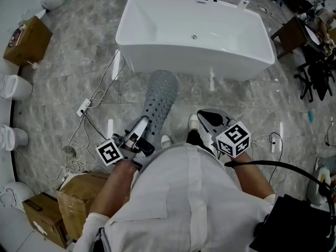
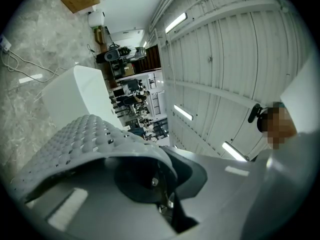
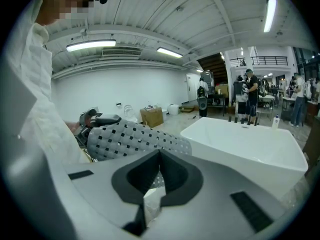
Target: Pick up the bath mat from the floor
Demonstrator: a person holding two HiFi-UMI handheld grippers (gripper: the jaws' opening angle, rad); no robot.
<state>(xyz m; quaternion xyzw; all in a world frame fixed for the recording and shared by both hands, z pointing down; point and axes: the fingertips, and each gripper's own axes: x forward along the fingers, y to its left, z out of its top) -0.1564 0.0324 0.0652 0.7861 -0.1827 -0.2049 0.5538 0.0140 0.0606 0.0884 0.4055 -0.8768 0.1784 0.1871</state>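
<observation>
Bath mat [image 1: 160,98] clamped in left tool [image 1: 142,126], right tool [image 1: 209,118] closed empty, bathtub [image 1: 194,51] just beyond, cables [image 1: 93,100] alongside

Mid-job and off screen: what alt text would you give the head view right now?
The left gripper is clamped on the near end of the grey perforated bath mat, holding it up so that it stretches toward the white bathtub. The right gripper is shut and empty beside it, just beyond the person's white shirt.
</observation>
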